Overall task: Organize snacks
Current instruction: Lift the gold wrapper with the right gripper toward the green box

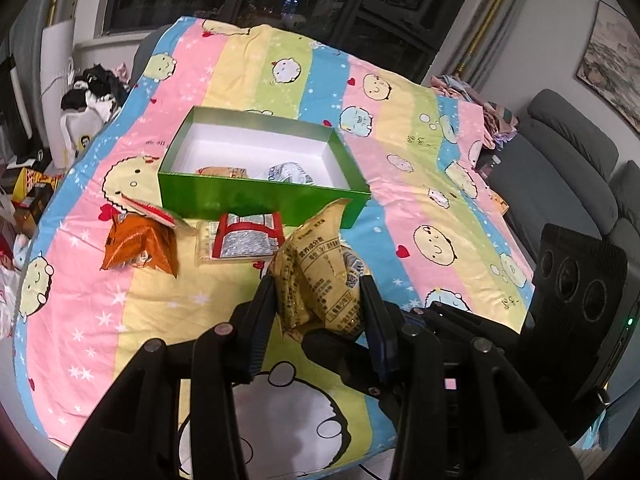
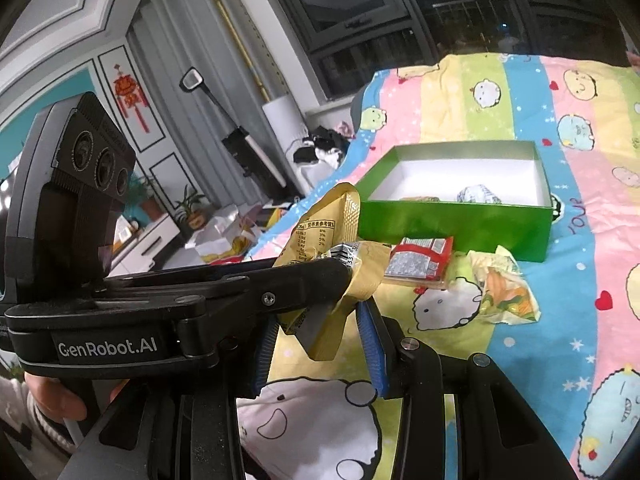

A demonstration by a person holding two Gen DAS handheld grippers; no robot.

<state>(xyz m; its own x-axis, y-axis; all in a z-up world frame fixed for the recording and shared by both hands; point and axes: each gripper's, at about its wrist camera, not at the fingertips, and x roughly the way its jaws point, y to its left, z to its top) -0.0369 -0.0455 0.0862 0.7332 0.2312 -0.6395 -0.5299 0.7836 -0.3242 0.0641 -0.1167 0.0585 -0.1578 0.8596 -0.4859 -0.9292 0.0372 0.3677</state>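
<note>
Left wrist view: your left gripper [image 1: 320,300] has its fingers closed on the crinkly yellow foil snack packet [image 1: 320,276], held above the striped cartoon bedsheet [image 1: 400,216], just short of the open green cardboard box [image 1: 260,196]. It looks light, puffy and slick, so pinch the flat sealed edge, not the air-filled belly, and don't crush the contents. Your right gripper [image 2: 320,344] stands open, the packet's lower corner hanging between its blue pads [image 2: 372,344]; whether they touch it, I can't tell. The red-and-silver packet [image 1: 246,238] and orange packet [image 1: 140,248] lie flat nearby.
</note>
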